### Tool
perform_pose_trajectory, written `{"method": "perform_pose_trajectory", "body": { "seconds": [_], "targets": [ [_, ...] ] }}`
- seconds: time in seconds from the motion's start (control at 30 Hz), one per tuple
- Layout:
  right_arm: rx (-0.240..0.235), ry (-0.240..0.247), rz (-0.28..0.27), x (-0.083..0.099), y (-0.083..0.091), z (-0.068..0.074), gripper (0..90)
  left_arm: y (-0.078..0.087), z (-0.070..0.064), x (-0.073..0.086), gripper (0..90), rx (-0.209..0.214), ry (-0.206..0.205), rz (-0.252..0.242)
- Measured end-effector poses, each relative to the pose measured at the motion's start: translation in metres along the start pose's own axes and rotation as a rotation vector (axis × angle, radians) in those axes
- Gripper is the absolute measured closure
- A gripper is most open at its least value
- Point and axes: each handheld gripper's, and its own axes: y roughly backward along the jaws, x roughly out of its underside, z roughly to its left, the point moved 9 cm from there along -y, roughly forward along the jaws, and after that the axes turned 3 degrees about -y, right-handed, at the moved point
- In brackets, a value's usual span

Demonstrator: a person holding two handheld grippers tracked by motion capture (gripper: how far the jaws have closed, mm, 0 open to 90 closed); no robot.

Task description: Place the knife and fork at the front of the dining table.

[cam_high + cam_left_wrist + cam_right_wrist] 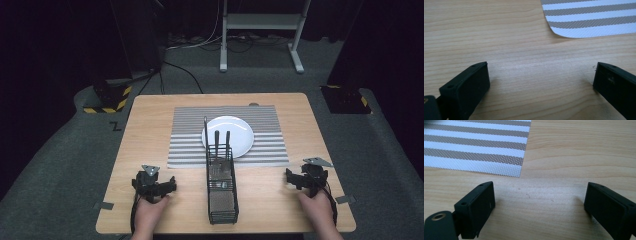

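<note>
Wood makes up the biggest thing in sight: a pale table [150, 115] whose grain runs under both grippers. On its middle lies a striped mat [190, 140], grey and white bands running side to side, one rounded near corner of it showing at the top right of the left gripper view [594, 22] and another corner at the top left of the right gripper view [474, 152]. A white plate [239, 131] rests on the mat, slightly right of the mat's centre. In front of the plate stands a black wire rack [222, 192], long and narrow, reaching from the near edge of the table up to the mat, its far end overlapping the plate's near rim. Two dark handles [222, 139] stand upright in the far end of the rack; what kind of utensils they are cannot be told.

The left gripper [156, 186] sits on bare wood, well to the left of the rack, held from below by a hand [150, 212]. Its jaws stand wide apart with nothing between them but tabletop. The right gripper [306, 179] rests well to the right of the rack, near the table's right edge, with its hand [319, 211] behind it. Its jaws too are spread wide and hold nothing.
</note>
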Motion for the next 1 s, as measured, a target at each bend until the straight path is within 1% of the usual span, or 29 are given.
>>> {"method": "perform_pose_trajectory", "body": {
  "seconds": [0.07, 0.17, 0.2, 0.3, 0.37, 0.4, 0.5, 0.67, 0.7, 0.77, 0.8, 0.83, 0.87, 0.9, 0.97, 1.0],
  "targets": [
    [0.004, -0.002, -0.001, 0.000, 0.000, 0.000, 9.5, 0.000, -0.001, 0.000, 0.8, 0.009, -0.016, 0.001],
    [0.005, -0.007, -0.002, 0.000, 0.000, 0.000, 9.6, 0.001, -0.001, 0.000, 0.8, 0.007, -0.014, 0.002],
    [0.003, -0.002, -0.001, 0.000, 0.000, 0.001, 9.6, 0.001, -0.001, 0.000, 0.8, 0.007, -0.014, 0.002],
    [-0.038, 0.037, 0.001, 0.000, -0.001, 0.007, 9.3, 0.001, -0.001, 0.001, 0.8, 0.007, -0.014, 0.002],
    [-0.038, 0.047, 0.001, -0.001, -0.002, 0.008, 9.5, 0.001, -0.002, 0.001, 0.6, 0.010, -0.016, 0.001],
    [-0.044, 0.060, -0.003, -0.002, -0.002, 0.009, 9.5, 0.002, -0.003, 0.002, 0.5, 0.023, -0.018, -0.002],
    [-0.057, 0.065, 0.001, 0.000, -0.001, 0.009, 9.4, 0.004, -0.004, 0.004, 0.6, 0.039, -0.030, -0.003],
    [-0.058, 0.073, -0.001, 0.002, 0.002, 0.010, 9.6, 0.006, -0.004, 0.005, 0.6, 0.053, -0.041, -0.006],
    [-0.063, 0.075, 0.000, 0.002, 0.002, 0.011, 9.6, 0.006, -0.004, 0.005, 0.7, 0.060, -0.043, -0.010],
    [-0.065, 0.076, 0.000, 0.002, 0.002, 0.011, 9.6, 0.007, -0.005, 0.003, 0.7, 0.057, -0.066, -0.025],
    [-0.067, 0.076, 0.001, 0.002, 0.001, 0.011, 9.6, 0.009, -0.006, 0.002, 0.6, 0.064, -0.074, -0.040],
    [-0.069, 0.077, 0.001, 0.002, 0.001, 0.011, 9.6, 0.010, -0.008, 0.001, 0.7, 0.084, -0.076, -0.046],
    [-0.071, 0.076, 0.001, 0.002, 0.001, 0.011, 9.6, 0.011, -0.010, 0.001, 0.6, 0.105, -0.068, -0.046],
    [-0.071, 0.076, 0.001, 0.002, 0.001, 0.011, 9.6, 0.013, -0.012, 0.000, 0.5, 0.121, -0.056, -0.059],
    [-0.070, 0.078, 0.001, 0.002, 0.001, 0.011, 9.6, 0.019, -0.015, -0.005, 0.6, 0.123, -0.062, -0.105],
    [-0.070, 0.078, 0.001, 0.002, 0.001, 0.011, 9.6, 0.022, -0.016, -0.007, 0.5, 0.127, -0.072, -0.123]
  ]
}}
